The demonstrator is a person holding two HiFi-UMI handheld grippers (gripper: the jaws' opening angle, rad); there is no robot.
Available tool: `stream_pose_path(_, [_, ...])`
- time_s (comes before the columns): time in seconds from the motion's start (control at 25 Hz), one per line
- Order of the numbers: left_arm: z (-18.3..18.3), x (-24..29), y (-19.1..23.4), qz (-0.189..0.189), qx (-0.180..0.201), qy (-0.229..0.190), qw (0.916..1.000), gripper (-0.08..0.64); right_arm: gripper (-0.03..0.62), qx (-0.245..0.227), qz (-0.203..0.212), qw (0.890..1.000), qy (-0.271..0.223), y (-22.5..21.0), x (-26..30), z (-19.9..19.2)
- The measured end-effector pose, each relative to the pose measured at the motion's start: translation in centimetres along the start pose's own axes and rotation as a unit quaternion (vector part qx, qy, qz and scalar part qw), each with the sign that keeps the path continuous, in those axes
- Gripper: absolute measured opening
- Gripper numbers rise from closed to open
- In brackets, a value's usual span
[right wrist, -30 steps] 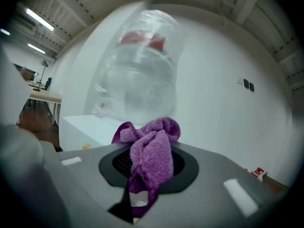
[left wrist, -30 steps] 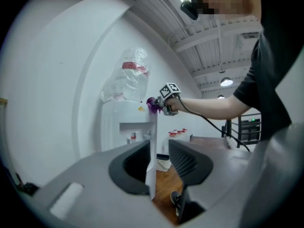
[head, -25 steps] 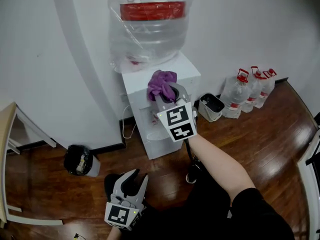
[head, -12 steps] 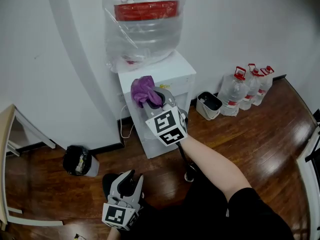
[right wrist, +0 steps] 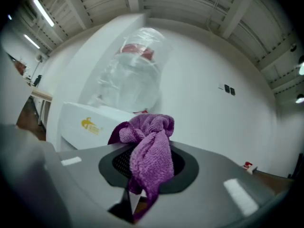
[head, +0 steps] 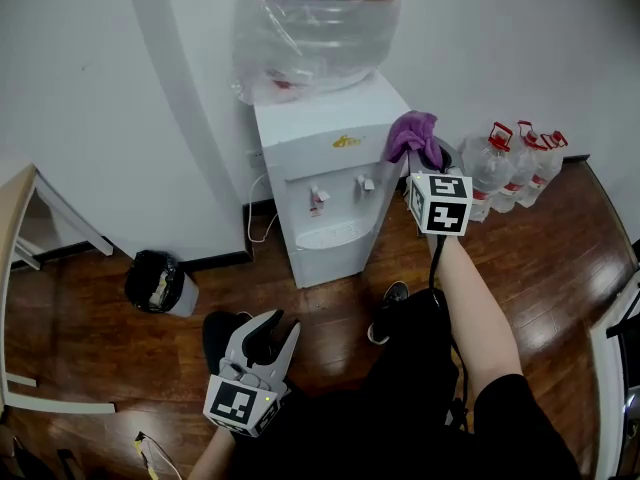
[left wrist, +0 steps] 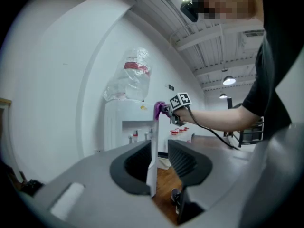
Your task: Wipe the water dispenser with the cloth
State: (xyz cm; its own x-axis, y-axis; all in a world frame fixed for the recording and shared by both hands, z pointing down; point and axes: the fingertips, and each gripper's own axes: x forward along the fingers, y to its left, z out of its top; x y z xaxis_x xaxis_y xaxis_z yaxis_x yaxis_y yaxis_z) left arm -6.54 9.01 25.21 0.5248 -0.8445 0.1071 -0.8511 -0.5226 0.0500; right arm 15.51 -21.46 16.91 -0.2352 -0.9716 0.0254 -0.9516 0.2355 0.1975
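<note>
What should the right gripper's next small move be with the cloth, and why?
Probably ease the right gripper toward the cabinet so the cloth presses on the water dispenser, then drag down its right side. The jaws are shut on the bunched cloth, which sits beside the dispenser's top right corner; contact can't be confirmed.
</note>
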Motion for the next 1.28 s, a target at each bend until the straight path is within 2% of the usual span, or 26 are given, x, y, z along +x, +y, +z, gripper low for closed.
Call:
stream_pose_path(0.08, [-0.3,-0.1,-0.1,0.005,-0.009,0.003,0.9999,0.130,0.092,0.006,-0.012,1.000,0.011,-0.2,0.0,-0.8])
stream_pose_path(0.16, [-0.5,-0.3,0.0,0.006,-0.013,0.004,0.9999,0.130,0.092,-0.002,0.000,1.000,0.012,1.7,-0.1,-1.0])
stream_pose_path(0.36, [-0.8,-0.8,0.5,0.008,-0.014,0.003,0.9999,0.131,0.092,-0.019,0.076,0.997,0.004,11.9,-0.5,-0.1])
stream_pose_path(0.56, [-0.8,-1.3,0.8,0.015,-0.020,0.008,0.9996,0.130,0.092,-0.067,0.166,0.984,-0.013,23.2,-1.4,1.4])
stream_pose_path(0.72, [-1.1,-1.3,0.8,0.015,-0.018,0.011,0.9997,0.131,0.092,-0.137,0.206,0.969,-0.019,27.3,-2.0,1.7])
stream_pose_path(0.84, [-1.3,-1.2,0.5,0.008,-0.016,0.013,0.9998,0.130,0.092,-0.175,0.210,0.962,-0.014,25.2,-1.9,0.4])
stream_pose_path(0.96, [-1.7,-0.9,0.2,-0.001,-0.015,0.015,0.9998,0.130,0.094,-0.190,0.179,0.965,0.007,19.2,-1.1,-1.9])
stream_pose_path(1.08, [-2.0,-0.5,-0.3,-0.009,-0.015,0.019,0.9997,0.131,0.094,-0.177,0.123,0.976,0.030,11.2,-0.2,-3.7])
stream_pose_path(1.2, [-2.2,0.0,-0.6,-0.012,-0.018,0.028,0.9994,0.131,0.094,-0.142,0.050,0.987,0.051,3.4,0.3,-4.5])
stream_pose_path(1.28, [-2.5,0.4,-0.8,-0.018,-0.020,0.033,0.9991,0.131,0.092,-0.127,0.012,0.991,0.044,0.2,0.2,-3.9])
